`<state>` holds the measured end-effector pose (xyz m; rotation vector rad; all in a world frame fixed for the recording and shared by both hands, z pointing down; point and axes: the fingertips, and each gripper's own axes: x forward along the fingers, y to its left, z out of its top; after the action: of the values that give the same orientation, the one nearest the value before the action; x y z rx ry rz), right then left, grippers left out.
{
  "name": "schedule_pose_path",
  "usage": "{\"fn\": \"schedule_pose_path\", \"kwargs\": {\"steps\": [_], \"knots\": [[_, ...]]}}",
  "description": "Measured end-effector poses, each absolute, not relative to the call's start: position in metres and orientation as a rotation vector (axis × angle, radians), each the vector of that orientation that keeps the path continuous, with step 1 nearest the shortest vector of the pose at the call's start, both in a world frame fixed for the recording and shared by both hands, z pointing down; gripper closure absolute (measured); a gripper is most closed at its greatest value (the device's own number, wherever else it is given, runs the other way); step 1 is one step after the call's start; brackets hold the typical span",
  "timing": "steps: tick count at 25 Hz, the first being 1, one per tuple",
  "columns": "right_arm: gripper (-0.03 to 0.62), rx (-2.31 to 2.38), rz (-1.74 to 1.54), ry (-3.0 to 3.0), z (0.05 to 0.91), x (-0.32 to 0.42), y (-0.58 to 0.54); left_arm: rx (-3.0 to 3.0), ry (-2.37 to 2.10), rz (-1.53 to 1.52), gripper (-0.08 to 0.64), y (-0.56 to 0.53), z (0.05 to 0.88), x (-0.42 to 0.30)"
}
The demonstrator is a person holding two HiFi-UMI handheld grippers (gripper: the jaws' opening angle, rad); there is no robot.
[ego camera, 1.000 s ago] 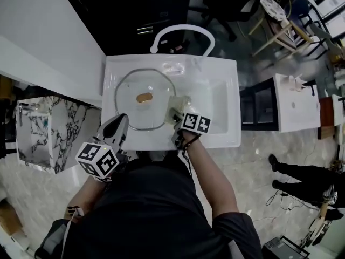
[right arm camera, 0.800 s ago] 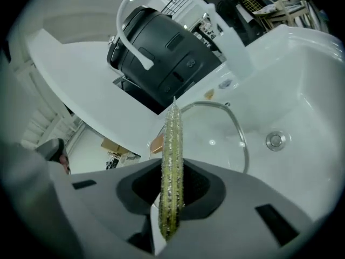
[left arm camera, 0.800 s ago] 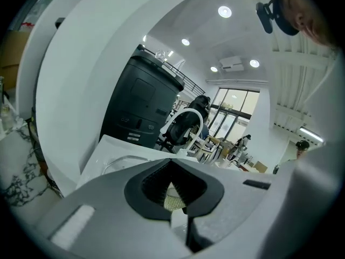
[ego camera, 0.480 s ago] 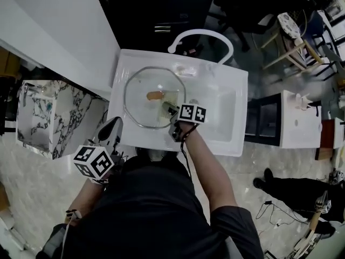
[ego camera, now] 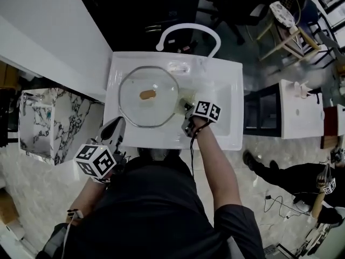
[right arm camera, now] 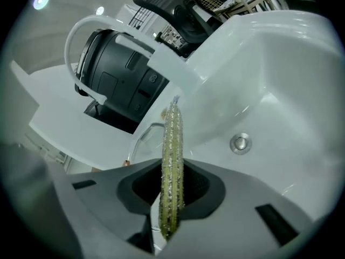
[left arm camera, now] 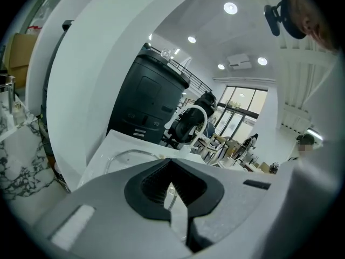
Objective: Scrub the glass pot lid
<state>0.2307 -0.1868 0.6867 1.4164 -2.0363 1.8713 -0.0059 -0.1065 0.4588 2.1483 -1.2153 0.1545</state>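
Observation:
The round glass pot lid [ego camera: 145,108] with its brown knob [ego camera: 147,94] lies flat on the left side of the white sink [ego camera: 223,140]. My right gripper [ego camera: 186,107] is shut on a yellow-green scrub sponge [ego camera: 186,99] just off the lid's right rim, over the basin. In the right gripper view the sponge [right arm camera: 172,161] stands edge-on between the jaws of that gripper [right arm camera: 171,201], with the lid's rim [right arm camera: 141,138] behind it. My left gripper [ego camera: 115,125] hangs shut and empty in front of the sink's left corner; the left gripper view shows this gripper [left arm camera: 172,196] facing the lid [left arm camera: 125,158].
A white arched faucet [ego camera: 186,30] rises at the sink's back edge. The drain [right arm camera: 240,143] lies in the basin right of the sponge. A white counter [ego camera: 48,31] and a marble-patterned box [ego camera: 40,125] stand to the left. A person's legs [ego camera: 280,171] are at the right.
My right gripper has carried the sponge rightwards, from on the lid near the knob to just past the lid's right rim. The left gripper has stayed in place.

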Motion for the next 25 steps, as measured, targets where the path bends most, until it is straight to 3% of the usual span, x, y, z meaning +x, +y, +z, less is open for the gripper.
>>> {"fn": "schedule_pose_path", "kwargs": {"steps": [5,9,12,19,25], "knots": [[0.526,1.565,1.747,-1.974,0.686,0.276,-0.180,2.180,-1.164,0.180,0.560,-0.108,0.458,0.015],[0.526,1.550,1.117,-1.987,0.658,0.293,-0.209,2.162,-1.155,0.173,0.560,-0.105,0.463,0.014],[0.526,1.360,0.665,-2.022,0.638,0.263,-0.240,2.127,-1.191,0.160,0.560,-0.102,0.469,-0.003],[0.526,0.852,0.015,-2.002,0.647,0.170,-0.276,2.056,-1.284,0.137,0.560,-0.094,0.475,-0.040],[0.526,0.679,-0.170,-1.966,0.667,0.153,-0.245,2.026,-1.300,0.138,0.560,-0.093,0.479,-0.053]]}}
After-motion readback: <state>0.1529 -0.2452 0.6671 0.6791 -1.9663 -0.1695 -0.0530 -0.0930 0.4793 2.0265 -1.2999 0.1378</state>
